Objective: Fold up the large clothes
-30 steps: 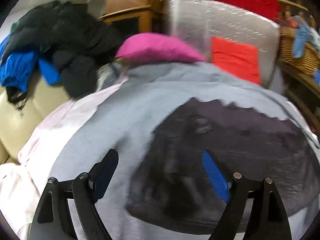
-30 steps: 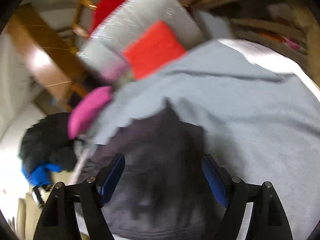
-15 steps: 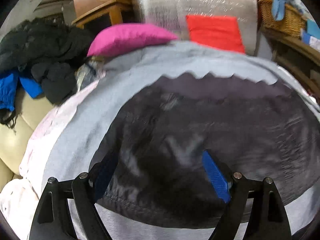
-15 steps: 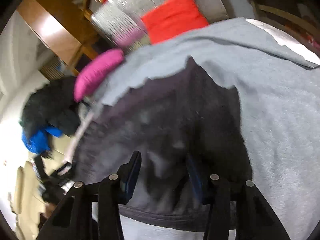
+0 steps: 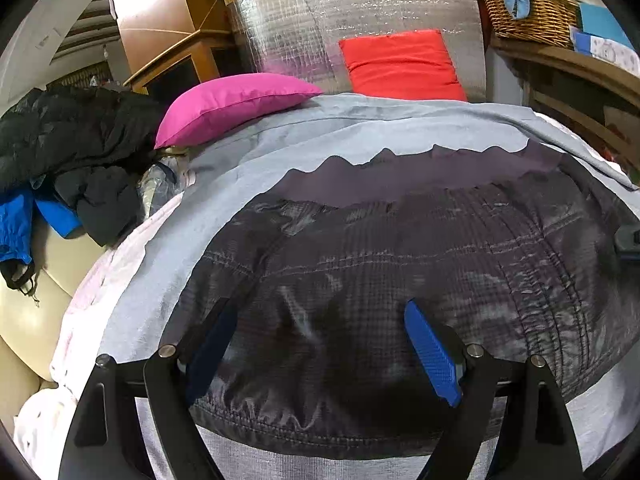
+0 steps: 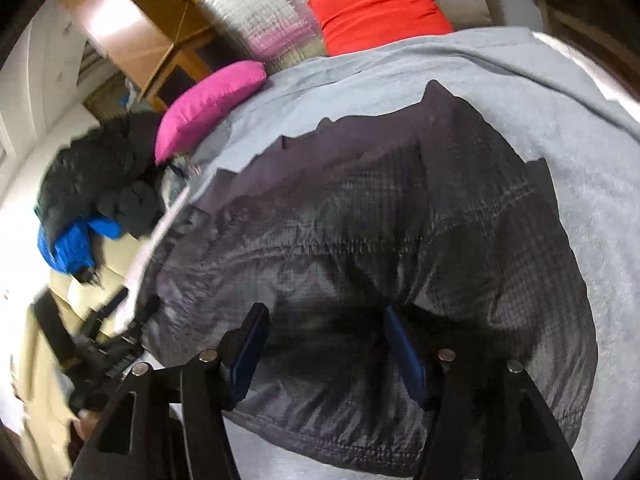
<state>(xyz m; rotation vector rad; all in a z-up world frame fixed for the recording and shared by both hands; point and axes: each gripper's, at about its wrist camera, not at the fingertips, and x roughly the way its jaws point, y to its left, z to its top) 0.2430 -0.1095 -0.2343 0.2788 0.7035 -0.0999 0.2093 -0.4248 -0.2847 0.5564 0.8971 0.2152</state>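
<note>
A dark grey quilted jacket [image 5: 400, 248] lies spread flat on a light grey blanket [image 5: 224, 216]. My left gripper [image 5: 320, 312] hangs open low over the jacket's near hem; its left finger sits at the jacket's left edge and its right finger over the middle. My right gripper [image 6: 325, 314] is over the same jacket [image 6: 360, 220] near the hem. Its jaws are opening, and a raised ridge of fabric lies between the pads without being pinched. The left gripper [image 6: 104, 340] shows blurred at the lower left of the right wrist view.
A pink cushion [image 5: 232, 104] and a red cushion [image 5: 400, 64] lean at the blanket's far edge against a silver foil panel [image 5: 360, 12]. A heap of black and blue clothes [image 5: 68, 152] lies on the cream sofa [image 5: 24, 320] to the left. A wicker basket [image 5: 532, 12] stands at the back right.
Both grippers have come down closer to the jacket, which now fills both views. The right gripper's jaws narrowed, then widened again. The left jaws kept their width.
</note>
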